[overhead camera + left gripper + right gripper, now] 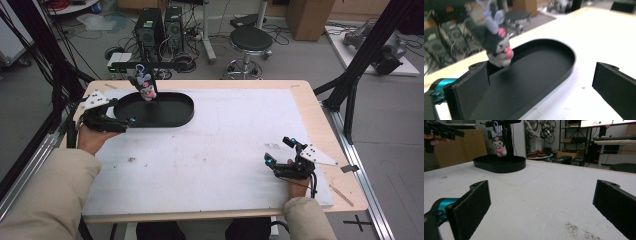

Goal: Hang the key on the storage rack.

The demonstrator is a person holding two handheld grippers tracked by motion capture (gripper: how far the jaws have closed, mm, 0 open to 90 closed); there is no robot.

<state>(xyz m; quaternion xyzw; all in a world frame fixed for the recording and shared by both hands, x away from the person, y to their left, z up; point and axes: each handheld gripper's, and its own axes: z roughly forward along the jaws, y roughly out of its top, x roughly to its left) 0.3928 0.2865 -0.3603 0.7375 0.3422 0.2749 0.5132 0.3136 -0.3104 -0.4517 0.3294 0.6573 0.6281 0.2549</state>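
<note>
Wide-spread left gripper [541,87] beside black tray [554,65].

Even, soft indoor light; faint shadows on white surface [215,145]. Left gripper view motion-blurred, plush toy [496,42] smeared. Right gripper view sharper.

No legible text or labels.

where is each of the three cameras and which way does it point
High view: above the person's side, looking forward and down on the table; both sleeved forearms and both grippers show.
Left gripper view: rides the left gripper, facing the black tray and plush toy; its open jaws show.
Right gripper view: rides the right gripper, low over the table, facing the far tray; open jaws show.
Shared: all three see the toy and tray.
</note>
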